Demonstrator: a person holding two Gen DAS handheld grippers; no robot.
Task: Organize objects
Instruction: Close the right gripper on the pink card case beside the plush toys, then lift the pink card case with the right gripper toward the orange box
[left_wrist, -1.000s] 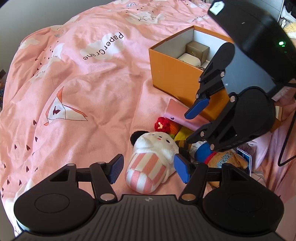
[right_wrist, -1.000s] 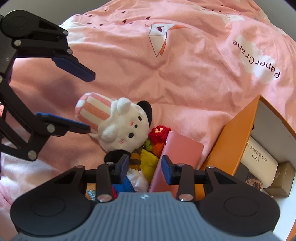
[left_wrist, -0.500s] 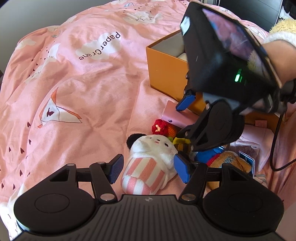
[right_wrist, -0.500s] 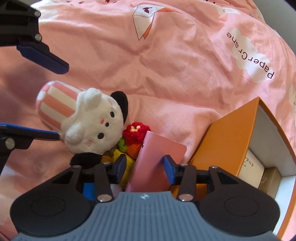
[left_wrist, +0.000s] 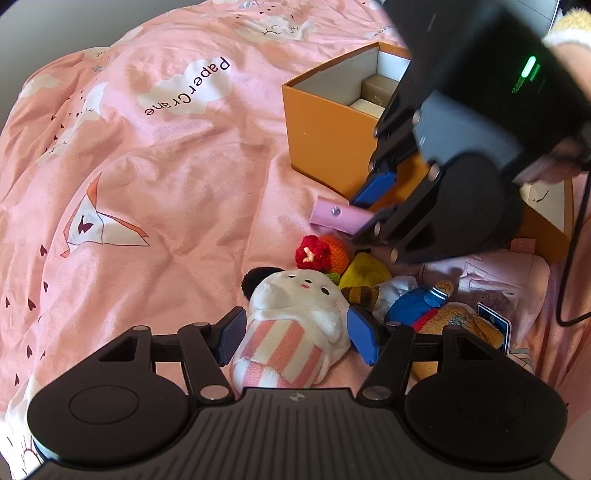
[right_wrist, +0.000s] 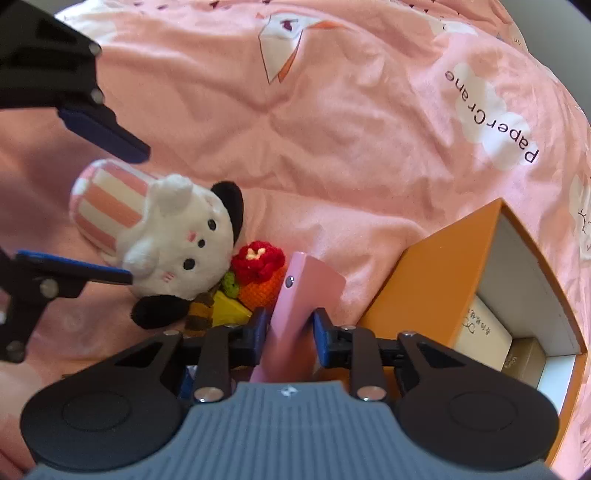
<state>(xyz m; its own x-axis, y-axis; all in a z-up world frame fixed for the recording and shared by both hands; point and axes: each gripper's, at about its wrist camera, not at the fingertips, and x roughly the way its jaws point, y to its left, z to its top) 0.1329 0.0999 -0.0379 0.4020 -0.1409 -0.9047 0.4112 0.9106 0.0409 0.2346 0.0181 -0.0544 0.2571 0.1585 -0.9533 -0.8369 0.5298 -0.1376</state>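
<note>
A white plush with a pink-striped body (left_wrist: 291, 325) lies on the pink bedspread; it also shows in the right wrist view (right_wrist: 155, 229). My left gripper (left_wrist: 291, 334) is open, its fingers on either side of the plush. My right gripper (right_wrist: 290, 332) is shut on a flat pink case (right_wrist: 299, 306) with a snap button, tilted up off the bed; the case also shows in the left wrist view (left_wrist: 338, 218). An open orange box (left_wrist: 328, 136) stands beside it, holding small cartons (right_wrist: 487, 336).
A pile of small toys lies by the plush: a red and orange crochet piece (left_wrist: 323, 253), a yellow toy (left_wrist: 364, 271), a blue and brown plush (left_wrist: 432, 306). Pink folded cloth (left_wrist: 491, 277) and a card (left_wrist: 495, 325) lie at the right. The bedspread (left_wrist: 166, 177) stretches left.
My right gripper has closed on the pink case and lifted its end off the bed. My left gripper has stayed open around the striped plush.
</note>
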